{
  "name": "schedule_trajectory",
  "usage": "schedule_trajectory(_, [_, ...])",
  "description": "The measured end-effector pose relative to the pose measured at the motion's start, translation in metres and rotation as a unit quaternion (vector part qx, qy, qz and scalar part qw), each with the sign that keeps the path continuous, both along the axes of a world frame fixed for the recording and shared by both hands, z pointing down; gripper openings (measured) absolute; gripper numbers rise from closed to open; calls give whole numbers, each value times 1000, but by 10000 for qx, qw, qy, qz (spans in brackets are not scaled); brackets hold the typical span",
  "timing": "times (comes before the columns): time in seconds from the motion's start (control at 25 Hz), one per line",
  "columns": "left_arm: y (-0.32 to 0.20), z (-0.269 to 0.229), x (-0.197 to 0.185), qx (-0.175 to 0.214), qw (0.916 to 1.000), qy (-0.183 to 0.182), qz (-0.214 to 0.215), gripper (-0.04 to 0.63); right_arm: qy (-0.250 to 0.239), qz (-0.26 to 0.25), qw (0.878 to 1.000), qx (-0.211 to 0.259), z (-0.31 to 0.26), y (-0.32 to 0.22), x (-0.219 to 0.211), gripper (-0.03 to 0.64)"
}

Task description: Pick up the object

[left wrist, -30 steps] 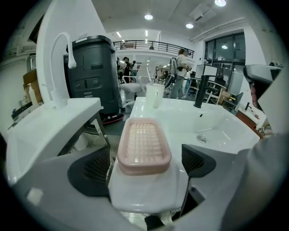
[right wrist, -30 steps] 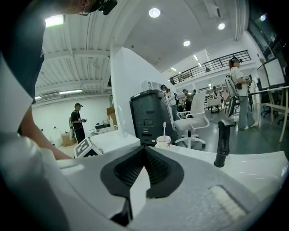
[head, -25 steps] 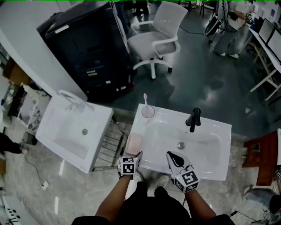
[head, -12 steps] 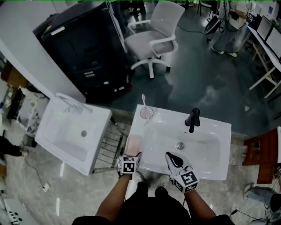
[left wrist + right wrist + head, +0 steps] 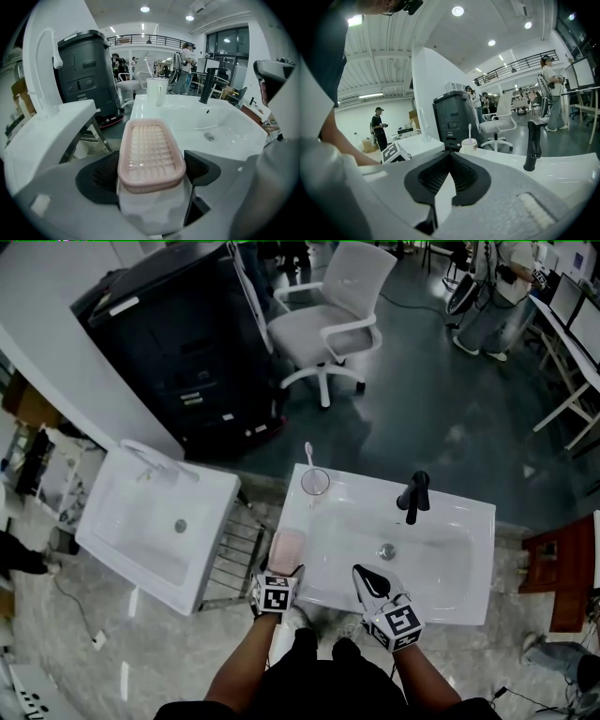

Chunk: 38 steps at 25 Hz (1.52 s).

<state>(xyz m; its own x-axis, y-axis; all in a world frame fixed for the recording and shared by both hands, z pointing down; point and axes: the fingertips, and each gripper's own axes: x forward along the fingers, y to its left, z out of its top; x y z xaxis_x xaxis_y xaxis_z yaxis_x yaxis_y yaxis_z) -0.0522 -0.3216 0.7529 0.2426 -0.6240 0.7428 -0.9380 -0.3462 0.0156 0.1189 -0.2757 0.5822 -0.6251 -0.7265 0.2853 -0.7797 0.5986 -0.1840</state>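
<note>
A pink soap dish (image 5: 285,547) with a grid top lies on the left rim of the white sink (image 5: 459,512). In the left gripper view the soap dish (image 5: 150,150) sits between the two dark pads, its rim level with them. My left gripper (image 5: 282,569) is closing around the dish, and I see no firm press of the pads (image 5: 101,177) on its sides. My right gripper (image 5: 364,574) hovers over the sink's front rim with its jaws shut and nothing held (image 5: 450,159).
A black faucet (image 5: 413,495) stands at the back of the basin. A clear cup with a toothbrush (image 5: 315,480) sits at the back left corner. A second white sink (image 5: 159,521) on a metal frame stands to the left. Behind are a black cabinet (image 5: 187,343) and an office chair (image 5: 328,324).
Both grippers stay almost where they were. The view has shifted slightly; the soap dish has not moved.
</note>
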Motion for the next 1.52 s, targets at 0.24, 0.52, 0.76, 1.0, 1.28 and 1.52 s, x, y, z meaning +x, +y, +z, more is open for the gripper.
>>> schedule_trajectory(0.24, [0,-4,-2,118,9999,7,-31,454,7,18,10000,7,-1,-3,0,3])
schedule_trajectory(0.52, [-2,-17,-5,328,9994,63,-47,453,31,26,10000,22,-1,-5,-1,4])
schedule_trajectory(0.76, [-11,-47,-3,634,9978,192,-68,453,43,10,10000,88,-4,-10,-4,3])
schedule_trajectory(1.0, [-21,-89,1,1076,9935,362,-86,453,40,23,9998,173,-8,-18,-5,3])
schedule_trajectory(1.28, [-30,-147,2,1723,9835,542,-133,453,159,112,9988,446,-20,-33,3,3])
schedule_trajectory(1.52, [-30,-182,4,2062,9766,608,-105,453,191,266,9972,668,-35,-47,17,3])
